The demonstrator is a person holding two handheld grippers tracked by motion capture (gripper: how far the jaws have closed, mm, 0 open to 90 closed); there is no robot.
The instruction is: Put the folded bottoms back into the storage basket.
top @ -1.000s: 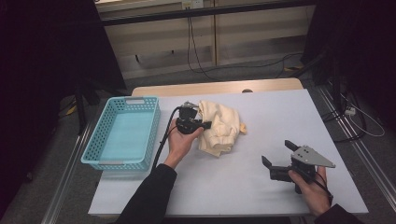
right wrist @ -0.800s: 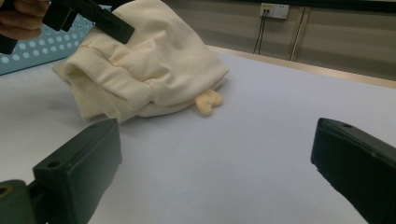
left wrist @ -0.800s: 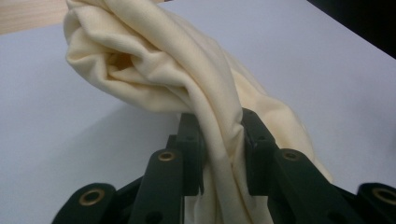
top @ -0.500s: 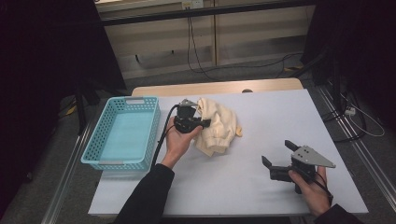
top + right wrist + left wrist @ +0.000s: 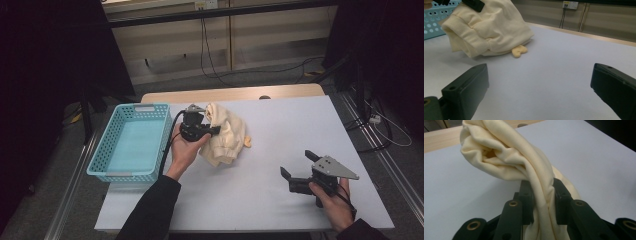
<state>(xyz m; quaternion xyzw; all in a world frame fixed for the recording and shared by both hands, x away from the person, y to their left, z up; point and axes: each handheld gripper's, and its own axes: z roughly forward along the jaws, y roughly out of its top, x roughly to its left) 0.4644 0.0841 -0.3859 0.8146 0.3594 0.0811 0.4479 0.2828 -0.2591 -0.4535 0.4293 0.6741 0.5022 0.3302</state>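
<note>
The cream garment (image 5: 224,134) hangs bunched near the table's (image 5: 280,125) middle, just at three o'clock of the teal basket (image 5: 131,142). Compared with a second ago, it is drawn together and lifted at its upper end, less of it spread flat; I judge the carry toward the basket is starting. Its long axis runs from twelve o'clock, at the grip, toward six, a small tab trailing at four. The left gripper (image 5: 214,124) is clenched on a twisted fold. The right gripper (image 5: 296,171), jaws spread wide and holding nothing, rests at five o'clock.
</note>
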